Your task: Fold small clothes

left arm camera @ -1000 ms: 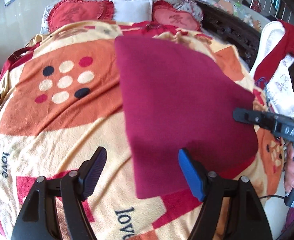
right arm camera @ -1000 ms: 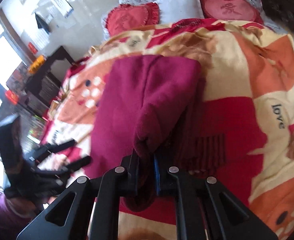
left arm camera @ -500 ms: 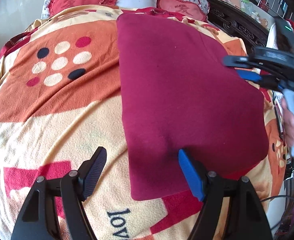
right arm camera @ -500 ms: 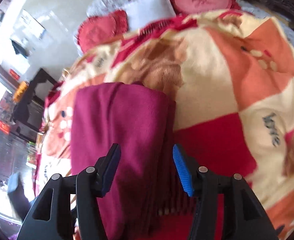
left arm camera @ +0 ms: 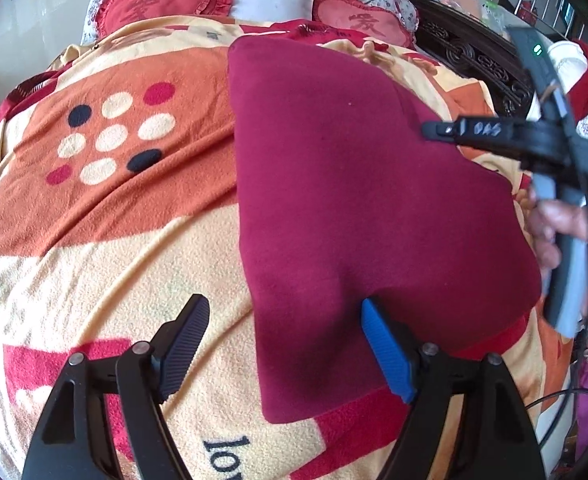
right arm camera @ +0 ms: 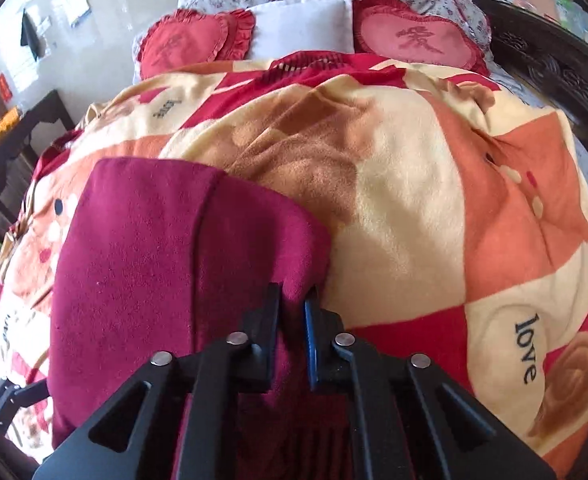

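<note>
Lying flat on the blanket [left arm camera: 106, 240] across the bed, folded into a rough rectangle: cloth [left arm camera: 366, 208], dark red. Spread wide, left claw [left arm camera: 284, 344], holding nothing; black finger over bare blanket beside the cloth's left edge, blue finger [left arm camera: 386, 356] over the cloth near its near edge, perhaps touching it, though hard to tell from this angle. Closed nearly tight, right claw [right arm camera: 293, 312], pinching a bunched bit of the cloth's right edge, fabric squeezed between the pads and raised slightly there. Running lengthwise on the cloth in the right wrist view, a fold seam, with the rest spreading out to the claw's left. Seen from the left wrist view, right claw at the cloth's far right side, gripped by a hand [left arm camera: 574, 248]. Beyond the cloth at the head of the bed, heart cushions [right arm camera: 198, 42] flanking a white pillow [right arm camera: 302, 28].
</note>
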`<state>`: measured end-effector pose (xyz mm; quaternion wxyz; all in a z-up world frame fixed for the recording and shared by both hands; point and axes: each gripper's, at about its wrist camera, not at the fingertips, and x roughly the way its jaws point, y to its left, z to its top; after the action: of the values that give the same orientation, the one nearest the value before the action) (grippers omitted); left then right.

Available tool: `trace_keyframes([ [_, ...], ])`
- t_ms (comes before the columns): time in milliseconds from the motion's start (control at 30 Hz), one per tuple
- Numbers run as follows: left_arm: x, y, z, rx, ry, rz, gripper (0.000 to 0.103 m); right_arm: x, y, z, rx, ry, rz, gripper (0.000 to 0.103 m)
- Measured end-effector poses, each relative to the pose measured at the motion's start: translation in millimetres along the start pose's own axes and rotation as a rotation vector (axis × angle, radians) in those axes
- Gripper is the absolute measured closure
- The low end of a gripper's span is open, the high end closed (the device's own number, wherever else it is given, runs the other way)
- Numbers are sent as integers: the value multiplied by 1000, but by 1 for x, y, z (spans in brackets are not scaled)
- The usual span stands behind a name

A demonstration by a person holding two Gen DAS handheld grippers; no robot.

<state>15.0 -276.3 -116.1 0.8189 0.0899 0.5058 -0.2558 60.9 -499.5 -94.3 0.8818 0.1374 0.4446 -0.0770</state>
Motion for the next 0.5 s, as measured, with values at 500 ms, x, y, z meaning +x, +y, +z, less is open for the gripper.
trace_keyframes([
  [500, 1, -8, -3, 9, -10, 26, 21, -58, 52, -44, -139, 1, 62, 95],
])
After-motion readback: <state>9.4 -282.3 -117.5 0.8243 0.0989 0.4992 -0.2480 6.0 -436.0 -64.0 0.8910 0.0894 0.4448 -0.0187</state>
